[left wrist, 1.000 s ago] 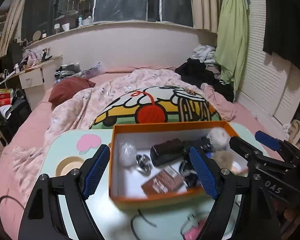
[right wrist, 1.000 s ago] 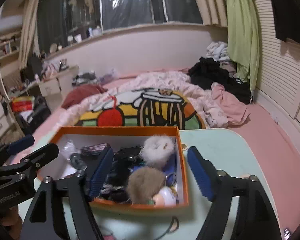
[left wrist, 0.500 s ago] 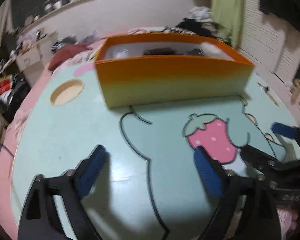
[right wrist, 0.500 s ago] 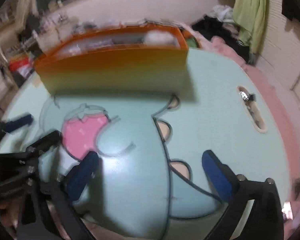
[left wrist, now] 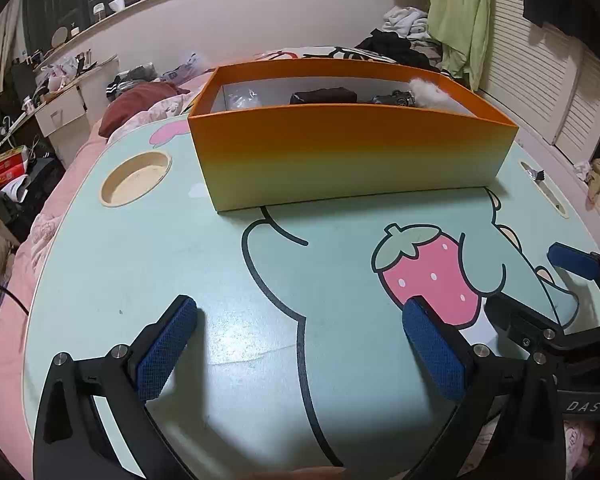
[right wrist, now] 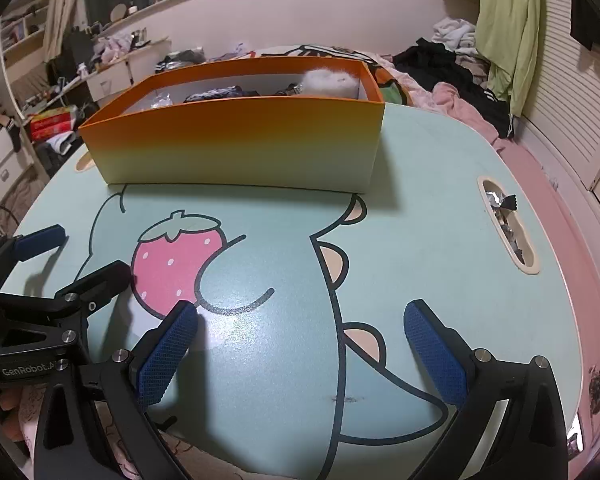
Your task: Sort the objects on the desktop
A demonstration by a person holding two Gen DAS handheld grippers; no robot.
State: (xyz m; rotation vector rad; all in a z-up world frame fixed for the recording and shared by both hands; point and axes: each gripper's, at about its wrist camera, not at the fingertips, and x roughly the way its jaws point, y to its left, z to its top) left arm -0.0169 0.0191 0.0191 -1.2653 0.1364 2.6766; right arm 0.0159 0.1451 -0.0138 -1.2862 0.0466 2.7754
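Both claws short of box

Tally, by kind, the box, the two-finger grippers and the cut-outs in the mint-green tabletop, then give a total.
Orange cardboard box: 1
Black grippers with blue pads: 2, left gripper, right gripper
Tabletop cut-outs: 2, round recess, oblong slot
Total: 5

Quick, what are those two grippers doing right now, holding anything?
Left gripper: open, holding nothing; jaws just opened wider.
Right gripper: open, holding nothing.
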